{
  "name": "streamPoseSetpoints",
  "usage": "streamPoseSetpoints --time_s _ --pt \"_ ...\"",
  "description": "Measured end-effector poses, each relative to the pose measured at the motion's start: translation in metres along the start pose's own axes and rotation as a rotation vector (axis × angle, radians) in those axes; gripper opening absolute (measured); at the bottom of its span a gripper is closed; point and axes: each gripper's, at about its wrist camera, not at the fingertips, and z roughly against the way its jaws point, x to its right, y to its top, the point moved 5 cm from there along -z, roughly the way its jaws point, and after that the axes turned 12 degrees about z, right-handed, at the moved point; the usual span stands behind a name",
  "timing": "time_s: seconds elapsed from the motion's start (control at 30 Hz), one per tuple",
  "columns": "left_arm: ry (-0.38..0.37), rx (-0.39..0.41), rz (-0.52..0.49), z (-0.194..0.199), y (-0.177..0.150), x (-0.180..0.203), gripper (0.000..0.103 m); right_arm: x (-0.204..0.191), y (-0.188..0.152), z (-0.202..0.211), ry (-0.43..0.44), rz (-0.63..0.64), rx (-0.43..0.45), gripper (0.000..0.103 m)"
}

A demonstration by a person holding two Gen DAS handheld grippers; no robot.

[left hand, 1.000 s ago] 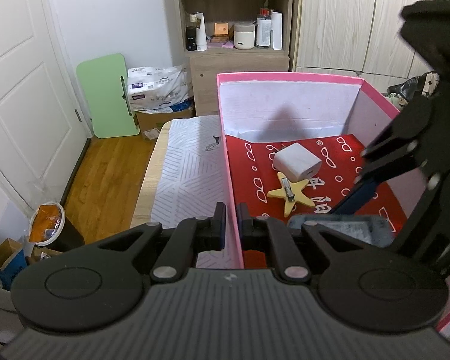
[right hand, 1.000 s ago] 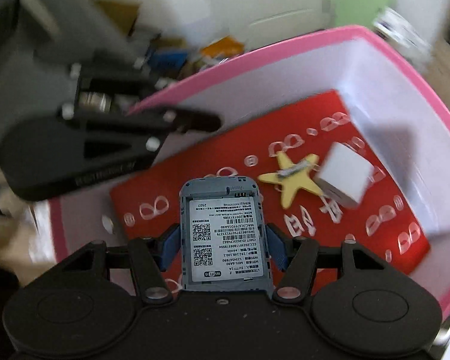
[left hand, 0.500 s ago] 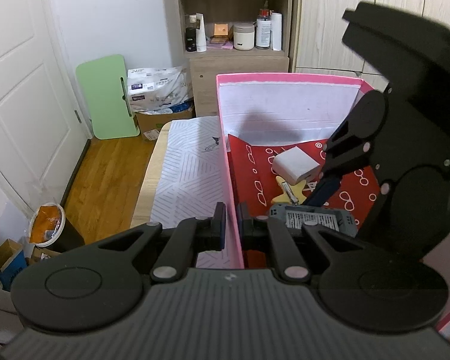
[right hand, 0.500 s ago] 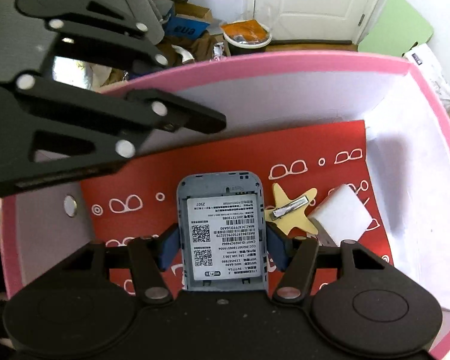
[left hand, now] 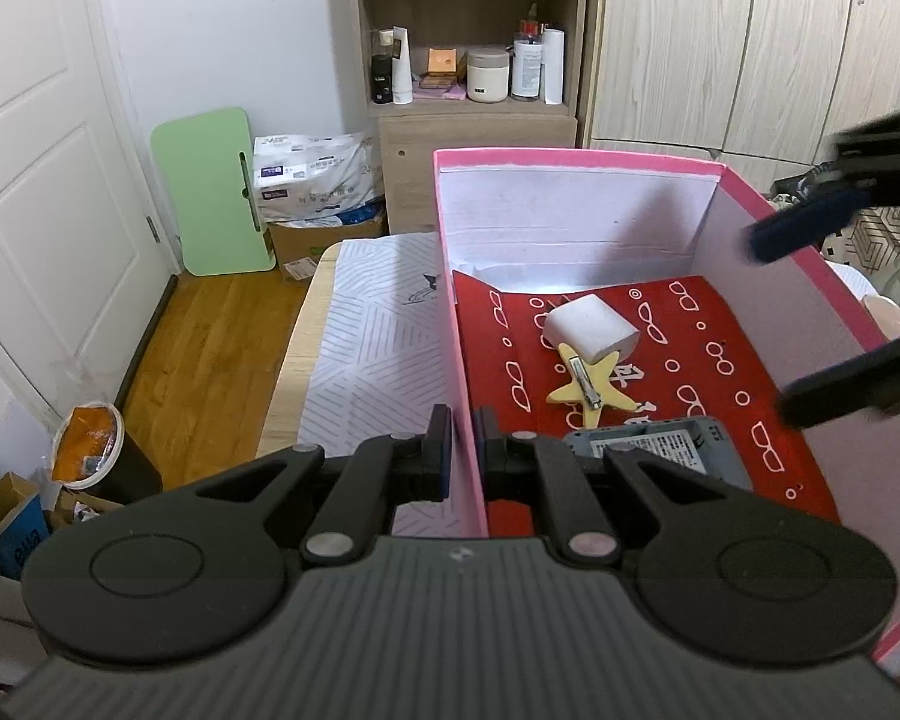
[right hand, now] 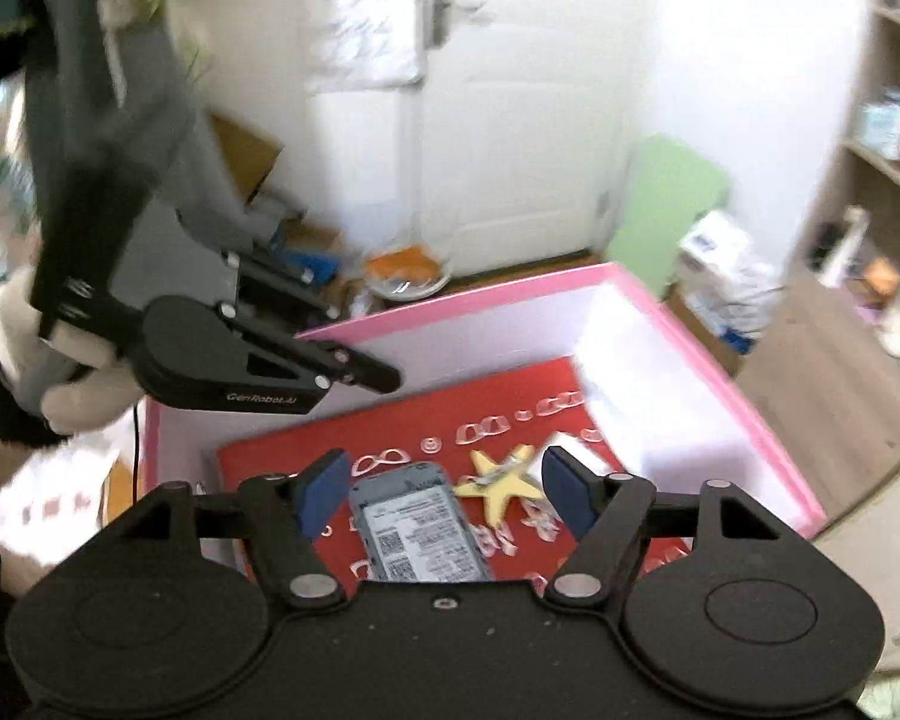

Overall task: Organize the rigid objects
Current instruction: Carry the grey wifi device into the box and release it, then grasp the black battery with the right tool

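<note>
Three things sit in the pink box [left hand: 576, 159] now: right tool [right hand: 444, 495] just spread, dropping the router [right hand: 420, 531] below it, while left tool [left hand: 462, 447] pinches the wall steady.

Both wrist views angled down, close, sharing pink box [left hand: 576, 157] interior

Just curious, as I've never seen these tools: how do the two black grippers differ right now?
The left gripper is shut on the pink box's wall; the right gripper is open, its jaws having just widened, holding nothing. The left sits at the rim; the right hangs above the grey device. Both have blue pads.
</note>
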Motion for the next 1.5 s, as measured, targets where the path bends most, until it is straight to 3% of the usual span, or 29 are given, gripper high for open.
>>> streamPoseSetpoints --time_s 0.37,0.63,0.77,0.93,0.97,1.03,1.1,1.33,1.5 --pt "0.045 0.012 -0.07 0.0 0.0 0.008 0.007 -0.006 -0.063 0.092 -0.176 -0.25 0.036 0.074" --pt "0.06 0.013 -0.074 0.0 0.0 0.009 0.007 -0.002 -0.147 0.066 -0.282 -0.517 0.028 0.074" --pt "0.065 0.013 -0.08 0.0 0.0 0.01 0.007 -0.01 -0.172 0.031 -0.351 -0.555 -0.025 0.073" --pt "0.068 0.014 -0.087 0.0 -0.001 0.01 0.007 -0.006 -0.184 0.008 -0.451 -0.542 -0.07 0.073" --pt "0.067 0.013 -0.085 0.0 0.0 0.01 0.007 -0.004 -0.186 0.005 -0.452 -0.545 -0.074 0.072" --pt "0.065 0.013 -0.083 0.0 0.0 0.01 0.007 -0.001 -0.189 -0.004 -0.442 -0.554 -0.09 0.06" --pt "0.062 0.014 -0.079 0.001 0.0 0.01 0.007 0.002 -0.19 -0.011 -0.411 -0.577 -0.094 0.059" --pt "0.057 0.016 -0.075 0.001 0.0 0.01 0.007 0.005 -0.189 -0.014 -0.42 -0.581 -0.108 0.057" --pt "0.056 0.015 -0.073 0.002 0.0 0.009 0.007 0.006 -0.194 -0.006 -0.431 -0.654 -0.097 0.056"
